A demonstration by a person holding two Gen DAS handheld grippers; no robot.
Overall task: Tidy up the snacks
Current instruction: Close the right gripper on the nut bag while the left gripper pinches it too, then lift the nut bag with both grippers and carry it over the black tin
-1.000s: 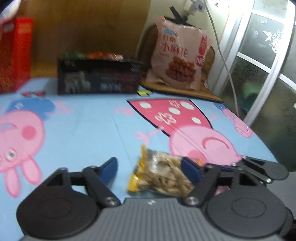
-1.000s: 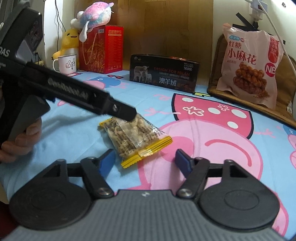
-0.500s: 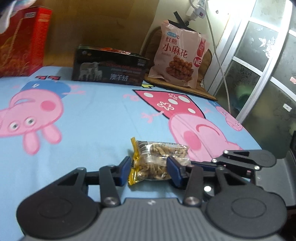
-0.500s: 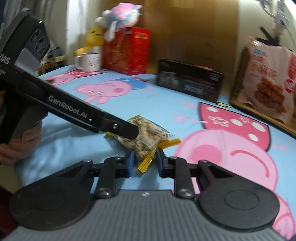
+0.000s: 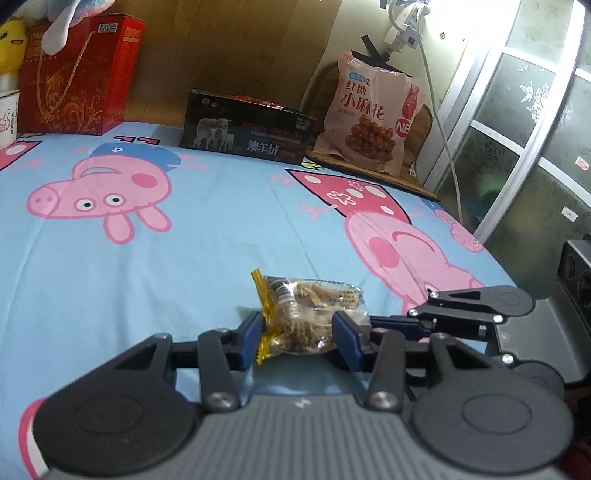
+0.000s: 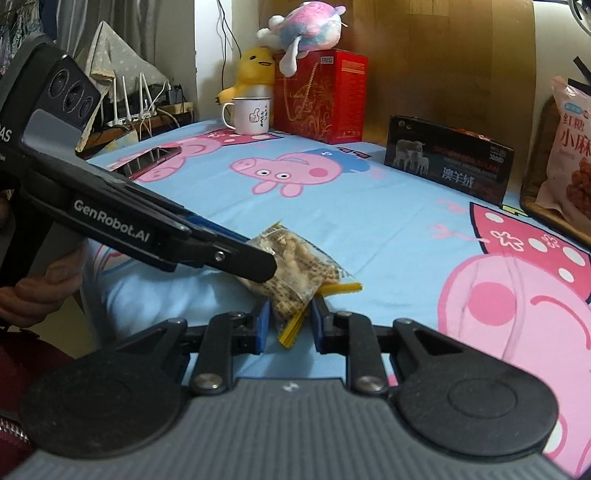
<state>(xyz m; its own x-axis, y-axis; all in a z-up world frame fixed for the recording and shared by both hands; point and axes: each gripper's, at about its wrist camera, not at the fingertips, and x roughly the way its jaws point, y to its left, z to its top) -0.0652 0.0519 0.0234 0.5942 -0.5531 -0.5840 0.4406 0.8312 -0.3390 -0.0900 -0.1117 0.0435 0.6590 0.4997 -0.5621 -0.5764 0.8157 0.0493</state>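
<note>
Clear snack pkt [image 5: 310, 317] w/ yellow ends — pinched, on blue sheet [image 5: 207, 251].

This is a room in a home. A cartoon pig sheet [image 5: 207, 236] covers the surface. At 11 o'clock stand soft toys [image 6: 303, 26], an enamel mug [image 6: 248, 115] and a red gift box [image 5: 79, 74]. At 1 o'clock a snack bag [image 5: 369, 114] leans; at 2 o'clock is a frosted glass door [image 5: 517, 122].

The left tool [image 5: 297, 338] pinches a clear snack packet [image 5: 314, 317] over the cartoon-pig sheet [image 5: 207, 236].
</note>
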